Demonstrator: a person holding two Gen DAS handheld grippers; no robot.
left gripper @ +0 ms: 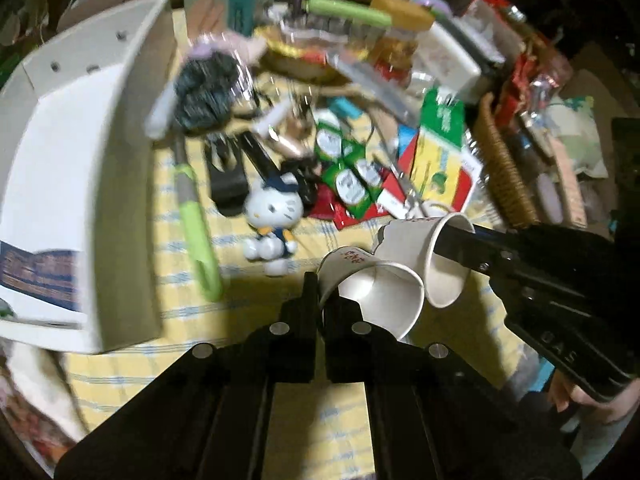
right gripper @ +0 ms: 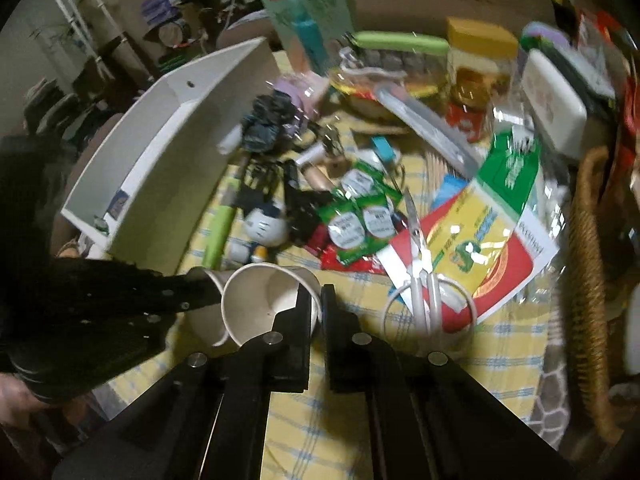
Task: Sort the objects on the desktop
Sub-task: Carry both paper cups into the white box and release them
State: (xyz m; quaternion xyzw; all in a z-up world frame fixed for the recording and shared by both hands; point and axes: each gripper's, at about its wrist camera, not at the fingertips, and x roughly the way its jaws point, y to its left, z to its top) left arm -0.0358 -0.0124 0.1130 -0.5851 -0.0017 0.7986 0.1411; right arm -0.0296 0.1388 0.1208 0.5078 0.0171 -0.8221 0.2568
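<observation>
Two white paper cups hang tilted above the yellow checked cloth [left gripper: 248, 320]. My left gripper [left gripper: 320, 292] is shut on the rim of the nearer paper cup [left gripper: 380, 284], one finger outside the wall and one inside. My right gripper [left gripper: 444, 240] comes in from the right, shut on the second paper cup [left gripper: 408, 236]. In the right wrist view, the right gripper [right gripper: 318, 296] pinches the rim of its cup [right gripper: 256, 300]. There the left gripper [right gripper: 204, 280] reaches in from the left with its cup [right gripper: 208, 324] just behind. The two cups nearly touch.
A white open box [left gripper: 80, 160] stands at the left. A cat figurine [left gripper: 272, 216], a green-handled tool [left gripper: 196, 232], green packets [left gripper: 348, 176] and scissors [right gripper: 420, 256] lie beyond the cups. A wicker basket [left gripper: 504, 168] borders the right. Jars and boxes crowd the back.
</observation>
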